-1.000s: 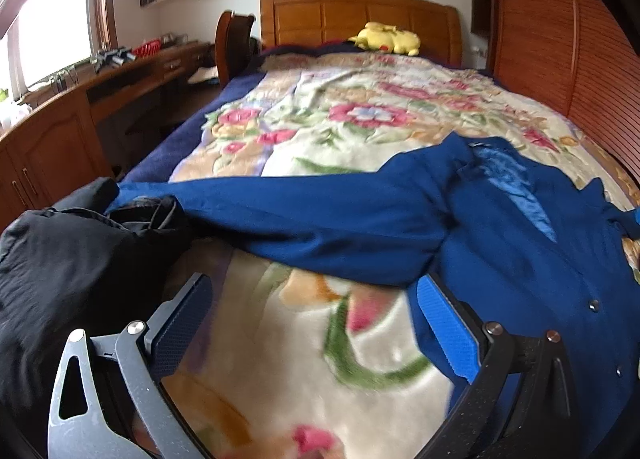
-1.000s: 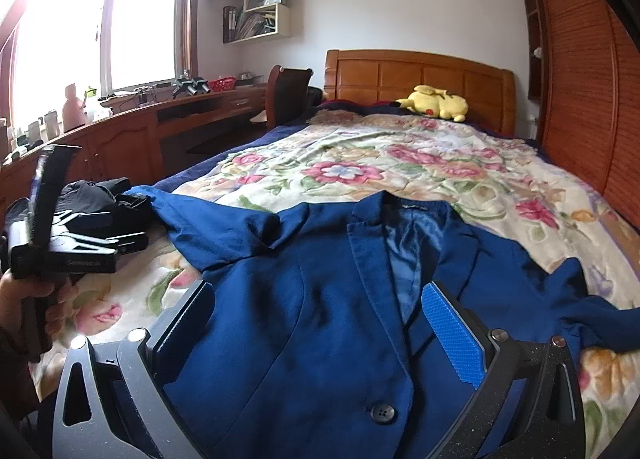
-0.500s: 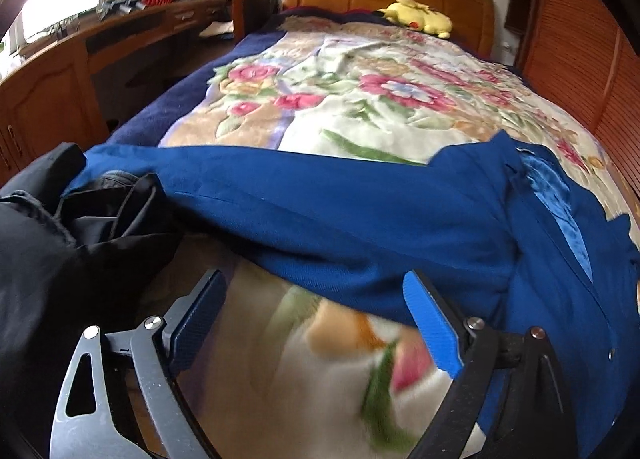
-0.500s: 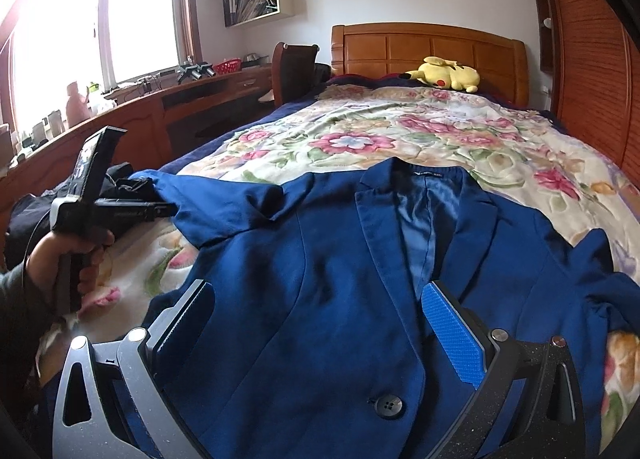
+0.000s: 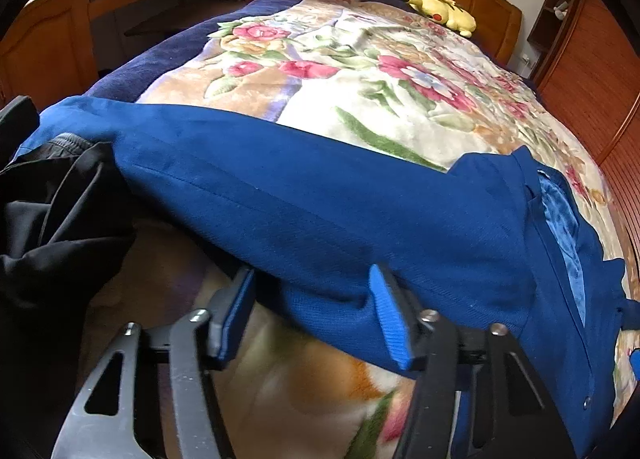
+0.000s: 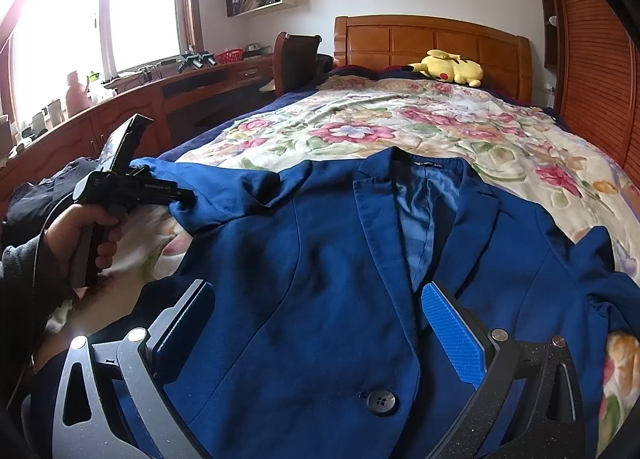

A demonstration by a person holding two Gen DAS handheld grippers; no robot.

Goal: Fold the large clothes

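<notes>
A blue blazer [image 6: 312,259] lies front up on the floral bedspread [image 6: 420,127], collar toward the headboard. Its left sleeve [image 5: 280,195] stretches out toward the bed's left edge. My left gripper [image 5: 310,299] is open with the sleeve's lower edge between its fingers; it also shows in the right wrist view [image 6: 180,195], at the sleeve. My right gripper [image 6: 320,319] is open and empty, hovering over the blazer's chest above a dark button [image 6: 382,401].
A black garment [image 5: 52,227] is heaped at the bed's left edge, under the sleeve's cuff. A yellow plush toy [image 6: 448,67] lies by the wooden headboard. A wooden desk [image 6: 160,99] and chair [image 6: 296,59] stand left, a slatted wooden wardrobe [image 6: 592,59] right.
My left gripper has moved forward to the sleeve, and its fingers have narrowed around the sleeve's lower edge. My right gripper has stayed open over the blazer's chest, edging slightly forward.
</notes>
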